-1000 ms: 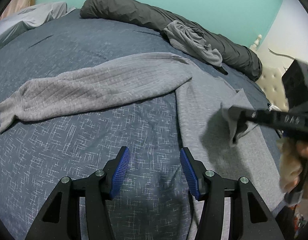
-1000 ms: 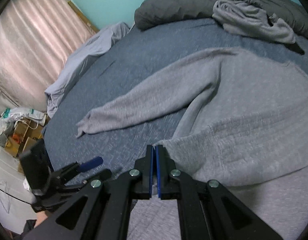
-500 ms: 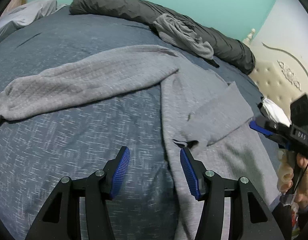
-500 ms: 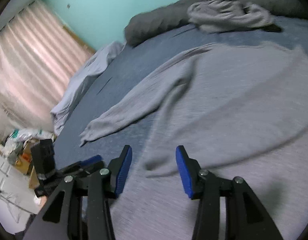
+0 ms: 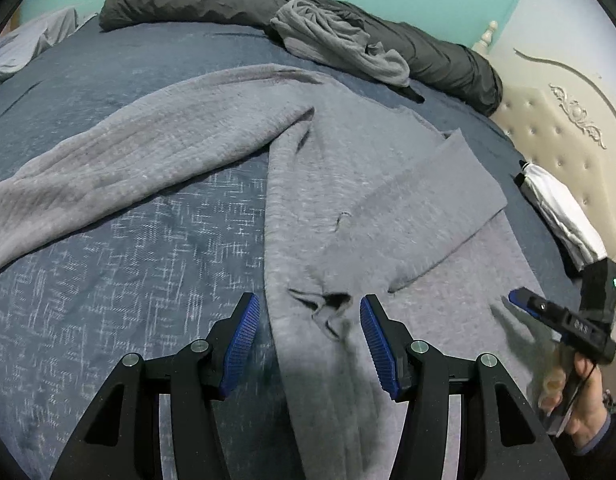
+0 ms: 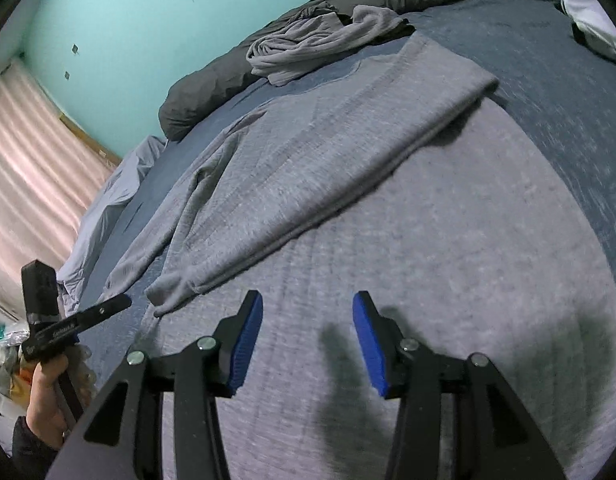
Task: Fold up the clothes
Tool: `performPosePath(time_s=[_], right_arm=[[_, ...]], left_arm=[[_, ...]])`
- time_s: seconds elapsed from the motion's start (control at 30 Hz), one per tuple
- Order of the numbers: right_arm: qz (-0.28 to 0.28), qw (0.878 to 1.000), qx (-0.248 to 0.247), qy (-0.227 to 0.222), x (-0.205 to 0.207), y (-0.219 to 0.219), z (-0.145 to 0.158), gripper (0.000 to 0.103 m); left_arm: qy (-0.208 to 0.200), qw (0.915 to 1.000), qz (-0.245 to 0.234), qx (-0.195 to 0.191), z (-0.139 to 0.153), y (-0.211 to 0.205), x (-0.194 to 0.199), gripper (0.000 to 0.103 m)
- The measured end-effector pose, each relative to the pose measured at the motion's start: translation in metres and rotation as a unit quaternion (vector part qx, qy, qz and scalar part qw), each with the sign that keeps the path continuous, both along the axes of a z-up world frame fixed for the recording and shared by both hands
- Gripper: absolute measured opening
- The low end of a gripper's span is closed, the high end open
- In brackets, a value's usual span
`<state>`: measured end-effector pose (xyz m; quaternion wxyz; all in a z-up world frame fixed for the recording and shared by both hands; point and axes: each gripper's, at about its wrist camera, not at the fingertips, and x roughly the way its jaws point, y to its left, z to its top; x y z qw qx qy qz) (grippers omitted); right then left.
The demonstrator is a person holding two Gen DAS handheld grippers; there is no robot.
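Note:
A grey sweater (image 5: 440, 292) lies flat on the blue bed cover (image 5: 127, 300). One sleeve (image 5: 127, 160) stretches out to the left. The other sleeve (image 5: 428, 208) lies folded slantwise across the body, and its cuff (image 5: 328, 308) rests just ahead of my left gripper (image 5: 310, 336), which stands open and touches nothing. My right gripper (image 6: 308, 334) is open too, hovering over the sweater's body (image 6: 448, 280) with nothing between its pads. The folded sleeve (image 6: 328, 168) runs ahead of it. Each gripper shows at the edge of the other's view, held in a hand (image 5: 588, 420).
A crumpled grey garment (image 5: 340, 44) leans on a rolled dark duvet (image 5: 227, 0) at the far side. A black-and-white folded item (image 5: 560, 212) lies by the padded headboard (image 5: 556, 128). Pale sheets (image 6: 107, 208), a pink curtain (image 6: 27, 152) and floor clutter (image 6: 3, 344) lie beyond the bed's left edge.
My right gripper opened, let go of the sleeve cuff and drew back to the right. The sleeve now lies across the body. My left gripper shifted right, toward the cuff.

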<state>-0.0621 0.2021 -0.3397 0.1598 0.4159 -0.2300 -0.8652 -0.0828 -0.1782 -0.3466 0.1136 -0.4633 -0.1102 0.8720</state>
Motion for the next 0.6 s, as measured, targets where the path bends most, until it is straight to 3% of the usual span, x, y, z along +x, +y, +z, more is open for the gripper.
performPosePath(time_s=[0.17,0.27,0.33,0.43,0.6], right_arm=[[0.005,1.0,-0.01,0.012,0.003,-0.001,-0.005,0.047],[0.011,1.0,-0.017,0.018,0.003,0.0,-0.005,0.047],[0.015,0.999,-0.02,0.024,0.002,-0.001,-0.003,0.047],[0.018,0.999,-0.024,0.027,0.002,-0.001,-0.004,0.047],[0.011,0.999,-0.034,0.021,0.002,0.003,-0.008,0.047]], left_arm=[[-0.009,0.9997,-0.004,-0.022,-0.004,0.007,-0.011,0.057],[-0.01,0.9983,-0.006,-0.058,-0.005,0.012,-0.013,0.055],[-0.017,0.9956,-0.008,-0.092,-0.009,0.013,-0.013,0.043],[-0.031,0.9916,0.001,-0.125,-0.017,0.007,-0.014,0.037],[-0.016,0.9986,0.013,-0.05,-0.006,-0.006,-0.007,0.037]])
